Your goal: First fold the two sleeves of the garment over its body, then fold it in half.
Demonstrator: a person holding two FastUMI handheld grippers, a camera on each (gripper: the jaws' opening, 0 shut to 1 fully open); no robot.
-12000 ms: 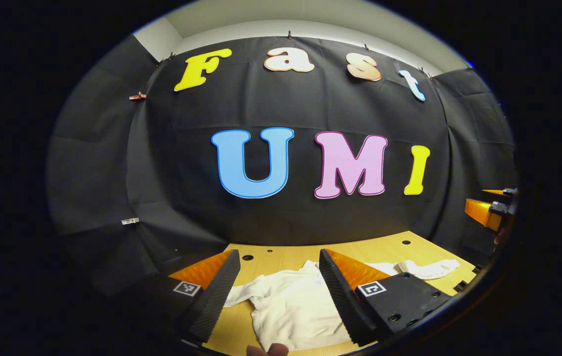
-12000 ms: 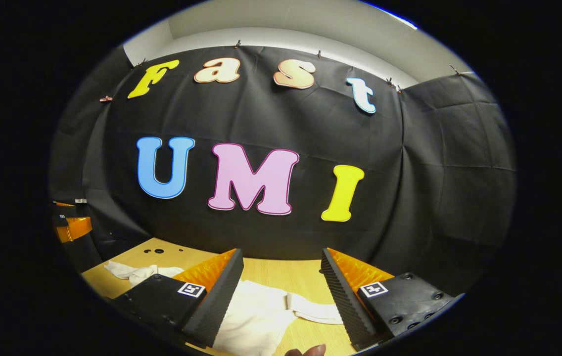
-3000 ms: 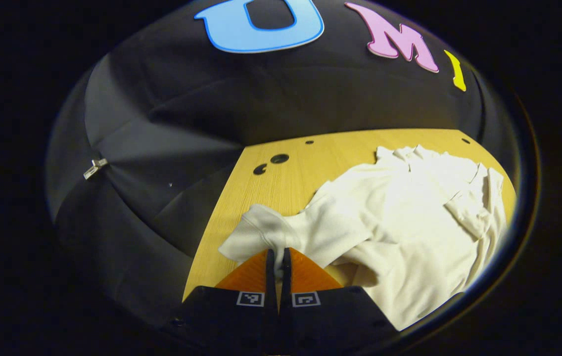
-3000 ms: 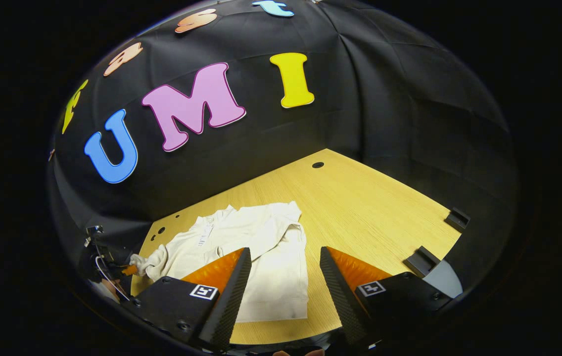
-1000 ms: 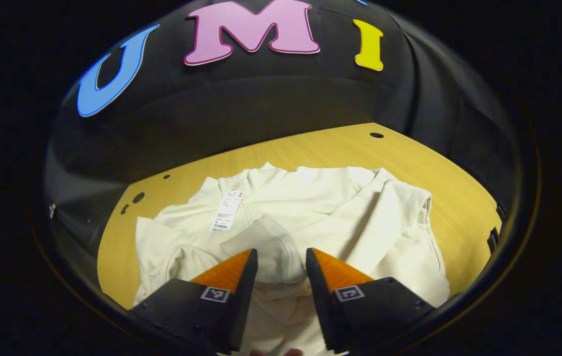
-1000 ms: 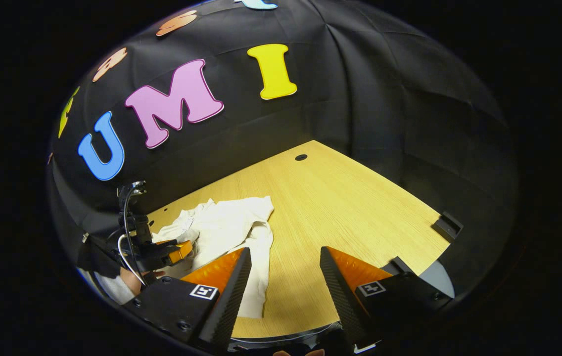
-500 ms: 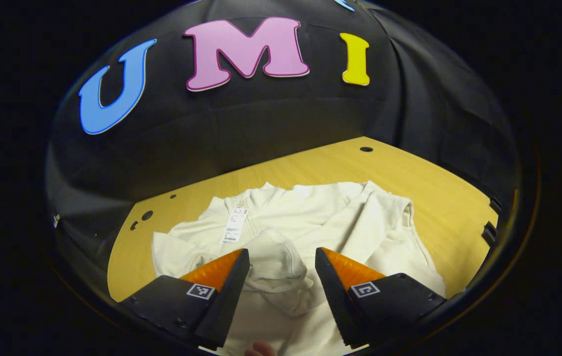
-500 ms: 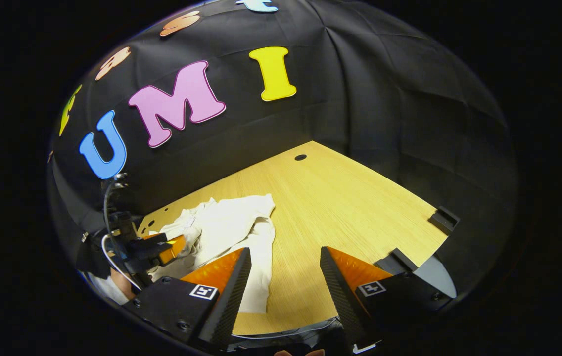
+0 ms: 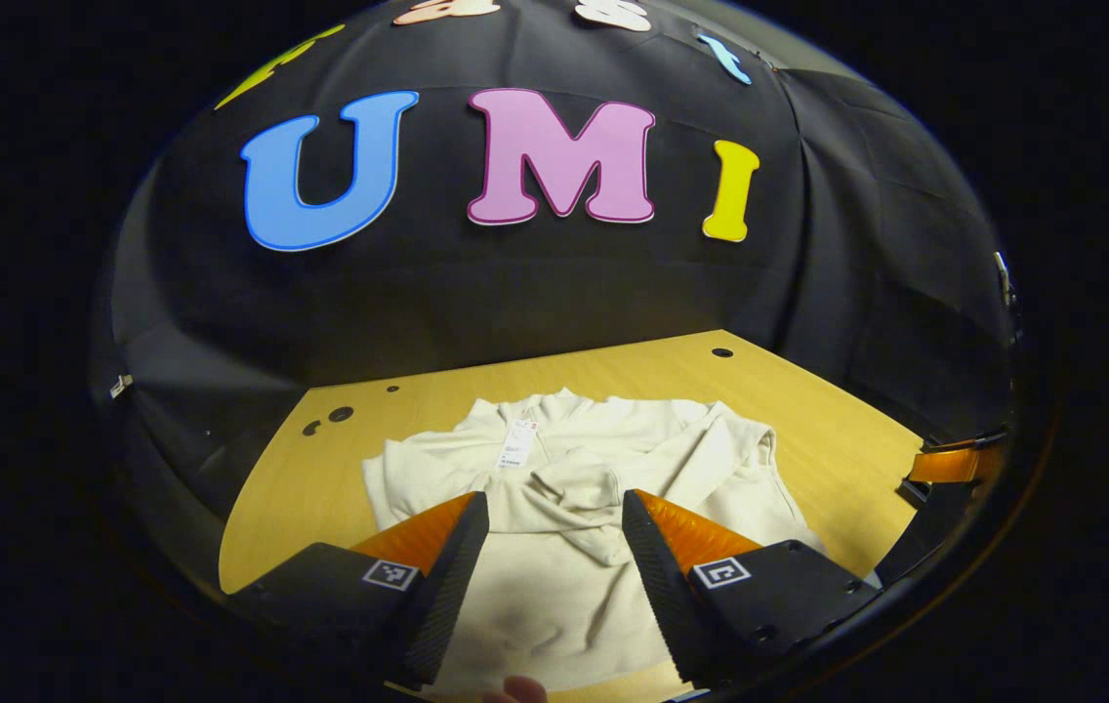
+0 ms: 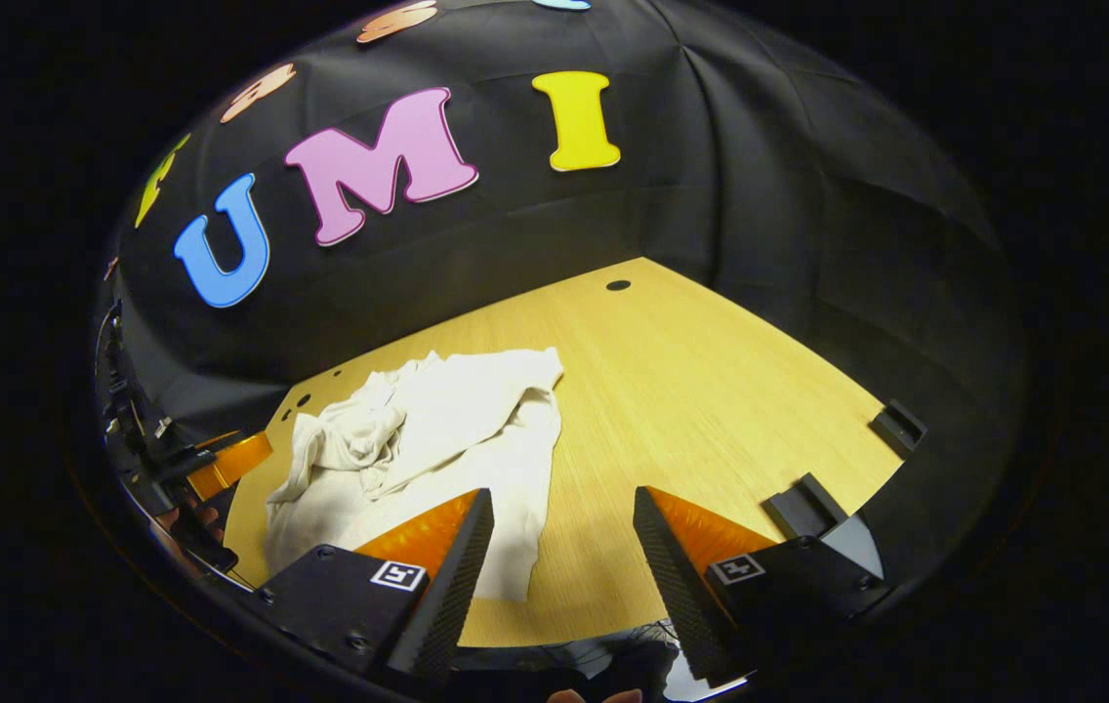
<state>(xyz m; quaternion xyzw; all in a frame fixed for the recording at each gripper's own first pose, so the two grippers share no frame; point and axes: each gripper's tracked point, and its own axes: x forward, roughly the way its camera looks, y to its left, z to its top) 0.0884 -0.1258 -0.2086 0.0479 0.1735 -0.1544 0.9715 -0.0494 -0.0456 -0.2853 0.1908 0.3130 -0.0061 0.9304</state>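
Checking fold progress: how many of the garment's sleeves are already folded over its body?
2. One sleeve lies bunched across the garment centre, ahead of the open left gripper; the other sleeve runs diagonally from its right shoulder.

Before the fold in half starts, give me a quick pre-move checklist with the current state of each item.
1. Left sleeve lies over the white garment: ok.
2. Right sleeve lies over the body: ok.
3. Left hand-held gripper open, holding nothing: ok.
4. Right hand-held gripper open, holding nothing: ok.
5. Fabric flat: not ok, bunched at the cuff.
6. Bare wooden table beside the garment: ok.
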